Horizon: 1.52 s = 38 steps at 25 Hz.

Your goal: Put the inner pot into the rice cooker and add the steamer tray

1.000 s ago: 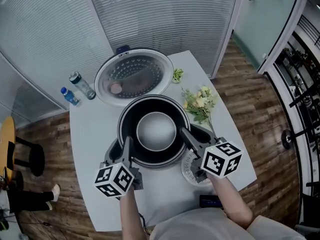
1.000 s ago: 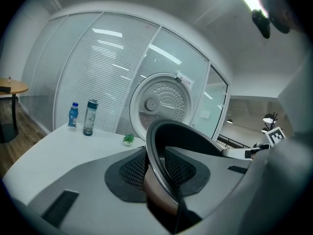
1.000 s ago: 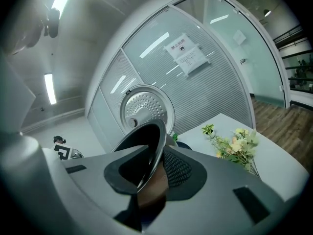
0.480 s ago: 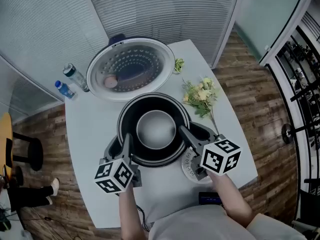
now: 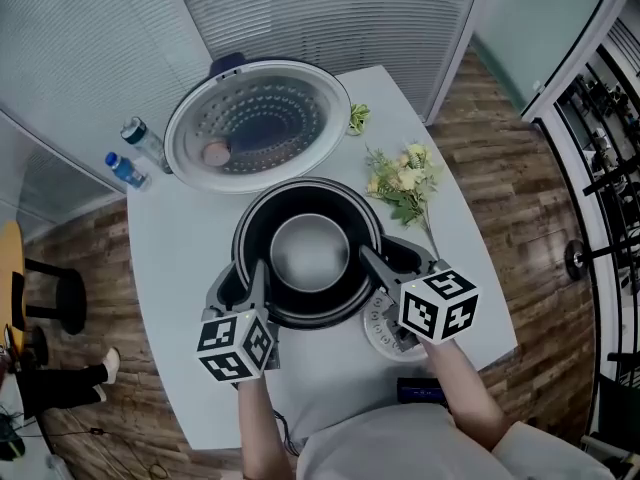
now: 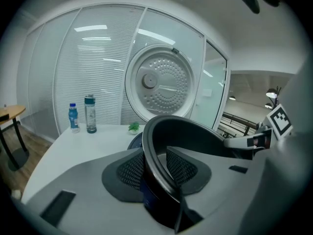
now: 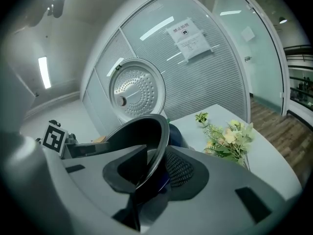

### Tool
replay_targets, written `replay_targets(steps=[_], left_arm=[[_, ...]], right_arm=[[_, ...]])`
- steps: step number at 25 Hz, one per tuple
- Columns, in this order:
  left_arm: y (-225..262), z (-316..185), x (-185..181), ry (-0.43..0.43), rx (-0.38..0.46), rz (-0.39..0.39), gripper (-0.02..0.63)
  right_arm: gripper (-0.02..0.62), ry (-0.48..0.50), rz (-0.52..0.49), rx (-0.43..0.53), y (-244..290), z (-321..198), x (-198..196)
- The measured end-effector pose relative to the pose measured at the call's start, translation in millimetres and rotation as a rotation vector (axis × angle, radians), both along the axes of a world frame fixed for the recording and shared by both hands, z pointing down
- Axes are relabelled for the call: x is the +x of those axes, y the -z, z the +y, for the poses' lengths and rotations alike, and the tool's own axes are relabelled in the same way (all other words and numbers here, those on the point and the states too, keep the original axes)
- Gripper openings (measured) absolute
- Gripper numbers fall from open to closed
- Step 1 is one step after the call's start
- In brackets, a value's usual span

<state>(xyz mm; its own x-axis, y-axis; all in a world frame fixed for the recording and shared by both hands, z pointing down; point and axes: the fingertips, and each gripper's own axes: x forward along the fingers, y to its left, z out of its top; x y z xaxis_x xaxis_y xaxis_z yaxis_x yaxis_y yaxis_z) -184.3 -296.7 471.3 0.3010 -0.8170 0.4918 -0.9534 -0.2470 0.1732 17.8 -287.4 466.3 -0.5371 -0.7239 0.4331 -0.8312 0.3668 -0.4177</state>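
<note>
The black inner pot (image 5: 310, 253) sits inside the dark rice cooker (image 5: 222, 290), whose round lid (image 5: 257, 125) stands open behind it. My left gripper (image 5: 258, 276) is at the pot's near-left rim and my right gripper (image 5: 368, 261) at its near-right rim. In the left gripper view the rim (image 6: 155, 143) runs between the mesh pads of the left gripper (image 6: 159, 169). In the right gripper view the rim (image 7: 159, 141) also runs between the pads of the right gripper (image 7: 154, 169). Both pairs of jaws have just been opening and stand slightly off the rim. A pale perforated steamer tray (image 5: 378, 330) lies under the right gripper, mostly hidden.
Two bottles (image 5: 140, 140) (image 5: 125, 168) stand at the table's back left. A bunch of flowers (image 5: 400, 193) lies right of the cooker, with a small green sprig (image 5: 357, 118) behind it. A dark flat device (image 5: 418, 393) lies at the near table edge.
Both grippers and the pot have sunk a little, and the pot now rests lower in the cooker. The grippers stay at the same spots on the rim.
</note>
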Motion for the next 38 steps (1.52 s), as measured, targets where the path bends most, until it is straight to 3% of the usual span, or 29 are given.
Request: replay_targets(steps=[4,18,21,23,38], left_arm=[[-10.2,0.4,-0.8,-0.010,-0.038,-0.059,0.138],[-14.9,0.1,-1.5,0.007,-0.048,-0.109,0.153],[-16.8,-1.0,-7.8,0.014,-0.031,-0.224,0.215],[-19.3,-0.8,-8.9,0.005,-0.029,-0.273,0.215],[3.7,30.5,-6.5,0.027,0.013,-0.170,0.215]], right_arm=[[0.127,0.006,0.026,0.013,-0.6,-0.4,-1.7],[0.145,0.018,0.156,0.058,-2.7,-0.6,-3.9],[0.150,0.017,0.158,0.064,-2.4,-0.8,-3.8],[0.154,0.016,0.153,0.074,-0.3,-1.0,-3.2],[0.153,-0.021,0.126,0.111,22.4,27.0,12.0]])
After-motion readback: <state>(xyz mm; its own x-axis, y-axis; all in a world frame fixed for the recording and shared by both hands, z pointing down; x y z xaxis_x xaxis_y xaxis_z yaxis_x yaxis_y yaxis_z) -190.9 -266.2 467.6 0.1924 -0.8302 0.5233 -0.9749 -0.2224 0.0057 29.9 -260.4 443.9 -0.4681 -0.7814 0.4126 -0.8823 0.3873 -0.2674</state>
